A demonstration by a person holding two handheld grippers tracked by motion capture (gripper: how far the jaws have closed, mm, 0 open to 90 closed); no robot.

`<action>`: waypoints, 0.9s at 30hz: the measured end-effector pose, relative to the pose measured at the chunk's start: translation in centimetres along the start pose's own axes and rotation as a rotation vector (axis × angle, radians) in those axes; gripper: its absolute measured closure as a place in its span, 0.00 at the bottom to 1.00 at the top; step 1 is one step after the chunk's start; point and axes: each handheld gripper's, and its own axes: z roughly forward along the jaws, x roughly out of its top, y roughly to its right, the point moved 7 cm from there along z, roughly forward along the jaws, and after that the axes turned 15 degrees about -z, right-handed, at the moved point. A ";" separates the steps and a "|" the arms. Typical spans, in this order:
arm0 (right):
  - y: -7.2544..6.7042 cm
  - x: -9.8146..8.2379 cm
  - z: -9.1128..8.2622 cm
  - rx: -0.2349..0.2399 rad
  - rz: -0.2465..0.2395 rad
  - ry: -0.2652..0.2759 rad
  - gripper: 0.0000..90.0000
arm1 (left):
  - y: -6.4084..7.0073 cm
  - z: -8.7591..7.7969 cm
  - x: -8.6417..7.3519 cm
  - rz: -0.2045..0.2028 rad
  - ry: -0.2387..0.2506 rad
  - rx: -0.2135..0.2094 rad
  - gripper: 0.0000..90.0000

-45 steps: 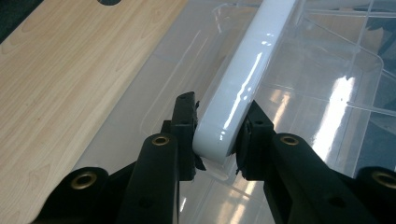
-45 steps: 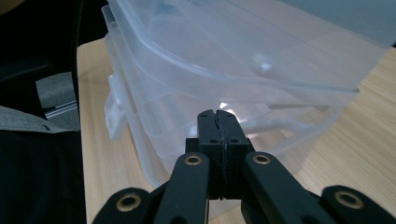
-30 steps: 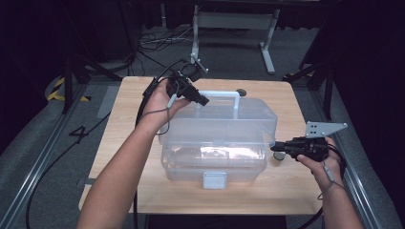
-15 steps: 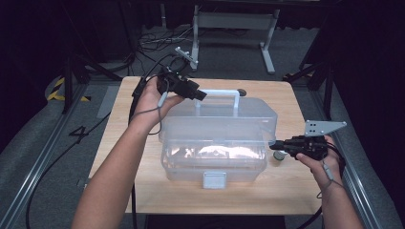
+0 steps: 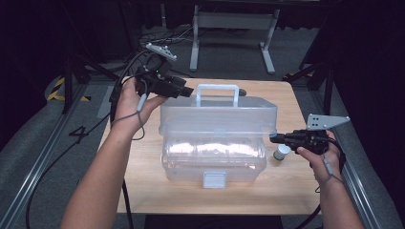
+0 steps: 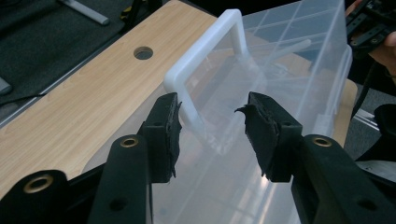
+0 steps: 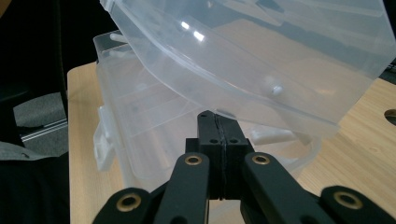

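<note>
Black left tongs [image 6: 212,116] stand apart, having just closed a little, with the white handle [image 6: 205,70] beside one pad, not pinched. Right tongs [image 7: 217,122] are pressed together under the raised lid [image 5: 218,114]. Clear plastic box [image 5: 215,160] sits mid-bench [image 5: 286,191]; small capped jar [image 5: 282,152] beside it.

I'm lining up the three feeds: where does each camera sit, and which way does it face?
High view: above the person's side, looking forward and down on the table; both forearms, left gripper, right gripper.
Left gripper view: along its open jaws at the white handle.
Right gripper view: along its shut jaws, under the raised lid.
All share the clear box.
</note>
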 end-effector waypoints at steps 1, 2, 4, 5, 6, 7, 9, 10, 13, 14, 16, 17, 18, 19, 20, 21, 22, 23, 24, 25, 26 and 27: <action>0.1 0.1 0.0 -0.002 0.001 0.003 1.00 | 0.0 -0.3 -0.2 -0.001 0.006 0.003 0.62; 0.2 0.2 0.0 -0.005 -0.001 0.007 1.00 | 0.1 -0.6 -0.3 -0.001 0.008 0.001 0.63; 0.4 0.3 0.0 -0.012 -0.002 0.012 1.00 | 0.2 -1.2 -0.6 0.000 0.020 0.000 0.63; 0.5 0.4 0.0 -0.015 -0.002 0.013 1.00 | 0.2 -1.5 -0.7 -0.002 0.025 0.001 0.64; 0.6 0.5 0.0 -0.019 -0.005 0.016 1.00 | 0.3 -1.9 -0.8 0.002 0.033 0.004 0.64; 0.8 0.6 0.0 -0.026 -0.005 0.019 1.00 | 0.3 -2.1 -0.9 0.002 0.039 0.003 0.65; 1.0 0.8 0.0 -0.037 -0.007 0.028 1.00 | 0.4 -2.7 -1.1 -0.001 0.050 0.000 0.68; 1.1 1.0 0.1 -0.047 -0.009 0.035 1.00 | 0.4 -2.9 -1.3 -0.003 0.054 -0.003 0.69; 1.5 1.3 0.1 -0.065 -0.004 0.048 1.00 | 0.7 -3.5 -1.7 -0.008 0.057 -0.001 0.73; 1.6 1.4 0.1 -0.069 -0.002 0.053 1.00 | 0.8 -3.7 -1.9 -0.004 0.055 -0.001 0.74; 1.8 1.5 0.1 -0.077 0.003 0.062 1.00 | 1.0 -3.9 -2.2 -0.003 0.056 -0.001 0.77; 1.9 1.5 0.1 -0.081 0.007 0.066 1.00 | 1.2 -4.0 -2.4 0.001 0.059 0.001 0.78; 2.0 1.6 0.1 -0.085 0.009 0.069 1.00 | 1.3 -4.1 -2.6 0.000 0.062 -0.004 0.78; 2.1 1.7 0.1 -0.090 0.012 0.073 1.00 | 1.4 -4.2 -2.7 0.002 0.064 -0.004 0.79; 2.1 1.7 0.2 -0.094 0.018 0.076 1.00 | 1.5 -4.3 -2.9 0.003 0.067 -0.007 0.79; 2.1 1.7 0.2 -0.094 0.018 0.076 1.00 | 1.5 -4.3 -2.9 0.003 0.067 -0.007 0.79; 2.2 1.8 0.2 -0.097 0.018 0.077 1.00 | 1.6 -4.3 -3.1 0.003 0.072 -0.011 0.79; 2.3 1.9 0.2 -0.102 0.020 0.078 1.00 | 1.8 -4.3 -3.3 0.002 0.076 -0.015 0.79; 2.5 2.0 0.2 -0.109 0.024 0.078 1.00 | 1.9 -4.3 -3.6 0.001 0.080 -0.021 0.79; 2.5 2.1 0.2 -0.112 0.024 0.081 1.00 | 2.0 -4.3 -3.9 0.002 0.085 -0.024 0.79; 2.5 2.1 0.2 -0.112 0.024 0.081 1.00 | 2.0 -4.3 -3.9 0.002 0.085 -0.024 0.79; 2.6 2.2 0.2 -0.115 0.031 0.084 1.00 | 2.1 -4.3 -4.1 0.000 0.092 -0.032 0.79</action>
